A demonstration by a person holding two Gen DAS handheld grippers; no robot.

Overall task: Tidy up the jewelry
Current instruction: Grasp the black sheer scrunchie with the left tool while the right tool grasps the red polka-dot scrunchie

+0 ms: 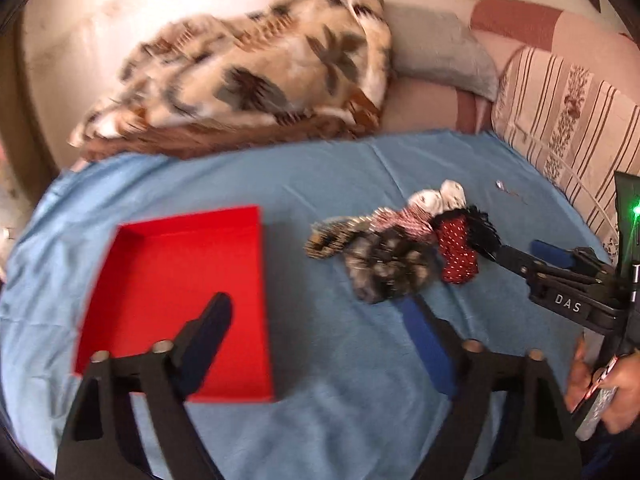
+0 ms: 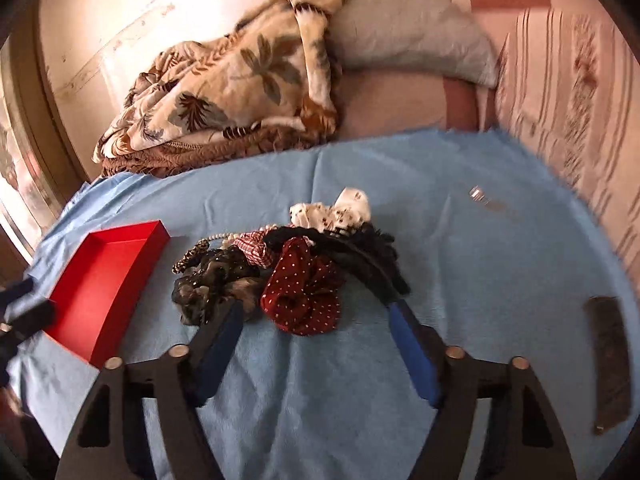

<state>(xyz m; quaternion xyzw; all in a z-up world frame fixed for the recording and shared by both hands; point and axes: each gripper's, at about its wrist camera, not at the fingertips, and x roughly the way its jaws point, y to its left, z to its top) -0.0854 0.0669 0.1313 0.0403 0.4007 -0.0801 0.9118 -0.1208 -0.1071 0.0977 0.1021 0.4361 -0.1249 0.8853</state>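
Note:
A pile of fabric scrunchies and hair pieces (image 1: 392, 248) lies on the blue cloth (image 1: 320, 420). It holds a red dotted scrunchie (image 2: 304, 296), a grey mottled one (image 2: 212, 288), a white spotted one (image 2: 344, 208), a black feathery band (image 2: 360, 256) and a string of pearl beads (image 2: 224, 236). An open red box (image 1: 176, 292) lies empty to the left of the pile. My left gripper (image 1: 316, 312) hovers open between box and pile. My right gripper (image 2: 312, 312) stands open with its fingers on either side of the red dotted scrunchie, pads not pressing it.
A small clear trinket (image 2: 476, 192) lies on the cloth beyond the pile. A dark flat comb-like piece (image 2: 608, 360) rests at the right. A leaf-patterned blanket (image 1: 248, 72), a grey pillow (image 2: 412, 36) and a striped cushion (image 1: 568, 108) border the cloth at the back and right.

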